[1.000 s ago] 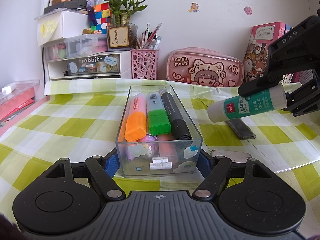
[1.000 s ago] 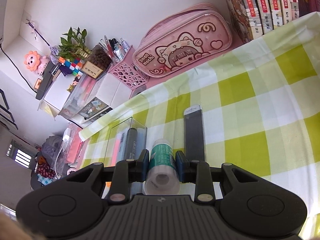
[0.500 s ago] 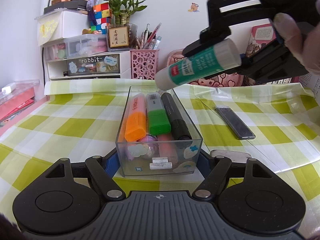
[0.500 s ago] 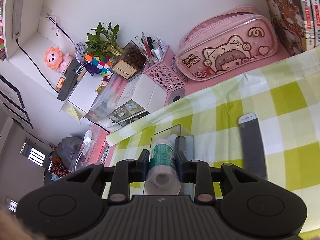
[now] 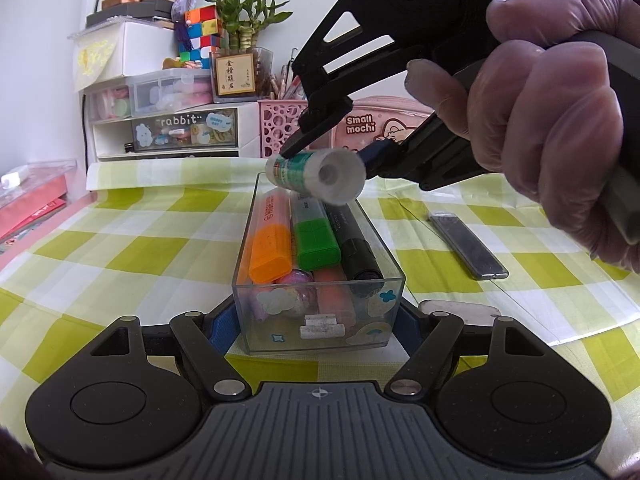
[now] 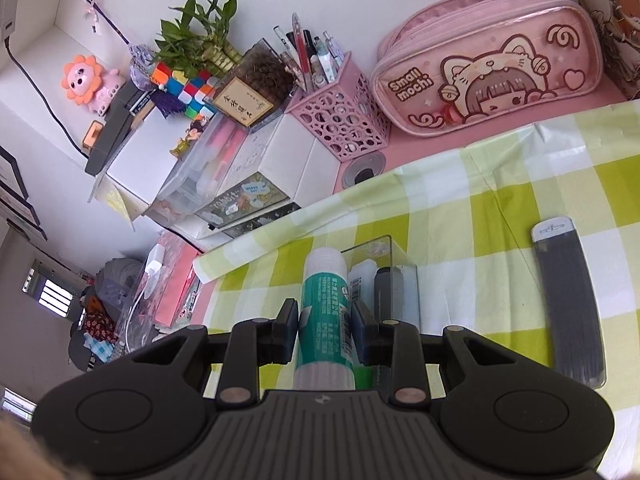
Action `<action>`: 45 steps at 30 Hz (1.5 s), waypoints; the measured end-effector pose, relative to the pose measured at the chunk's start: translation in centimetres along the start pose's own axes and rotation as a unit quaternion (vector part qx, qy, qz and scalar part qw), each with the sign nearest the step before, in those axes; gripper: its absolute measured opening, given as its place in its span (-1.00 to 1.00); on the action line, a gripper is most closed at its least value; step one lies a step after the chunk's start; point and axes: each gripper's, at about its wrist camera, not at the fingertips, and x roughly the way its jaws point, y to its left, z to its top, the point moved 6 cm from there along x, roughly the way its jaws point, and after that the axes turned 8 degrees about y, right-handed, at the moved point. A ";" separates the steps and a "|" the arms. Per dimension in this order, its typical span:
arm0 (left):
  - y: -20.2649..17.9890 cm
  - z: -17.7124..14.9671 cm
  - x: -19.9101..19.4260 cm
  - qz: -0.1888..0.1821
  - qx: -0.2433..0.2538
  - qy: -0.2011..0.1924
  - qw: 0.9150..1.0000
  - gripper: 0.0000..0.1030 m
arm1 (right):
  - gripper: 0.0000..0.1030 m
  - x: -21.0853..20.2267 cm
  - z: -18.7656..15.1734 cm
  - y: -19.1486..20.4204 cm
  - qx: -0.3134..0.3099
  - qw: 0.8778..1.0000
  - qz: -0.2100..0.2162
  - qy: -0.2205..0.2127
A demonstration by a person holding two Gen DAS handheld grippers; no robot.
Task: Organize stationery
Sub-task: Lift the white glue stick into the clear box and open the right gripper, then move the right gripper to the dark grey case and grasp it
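The right gripper (image 6: 325, 330), jaws pinching the glue stick (image 5: 316, 176), has swung it from beside the clear box (image 5: 318, 280) to right above it. Left gripper (image 5: 318, 330) jaws still squeeze that box on the tabletop (image 5: 120, 248).

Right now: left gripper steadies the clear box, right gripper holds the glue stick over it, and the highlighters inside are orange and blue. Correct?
Not quite: the highlighters in the clear box are orange and green, not blue, as the left wrist view shows. The rest holds: the left gripper brackets the box and the right gripper holds the glue stick over it.
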 end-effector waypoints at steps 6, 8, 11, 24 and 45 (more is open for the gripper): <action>0.0 0.0 0.0 0.000 0.000 0.000 1.000 0.45 | -0.38 1.3 -0.6 0.2 0.009 1.000 0.010 0.023; 0.0 0.0 0.0 0.000 0.001 0.000 1.000 0.45 | -0.38 1.3 -0.6 0.2 0.014 1.000 0.011 0.024; 0.0 0.0 0.0 0.000 0.001 0.000 1.000 0.45 | -0.38 1.4 -0.4 0.0 0.028 0.999 0.019 0.030; 0.0 0.0 0.0 0.000 0.001 0.000 1.000 0.45 | -0.31 0.4 -0.3 -0.1 0.027 0.999 0.027 0.028; 0.0 0.0 0.0 0.000 0.001 0.000 1.000 0.45 | 0.40 -8.4 -4.1 -6.4 -0.075 0.975 -0.171 -0.122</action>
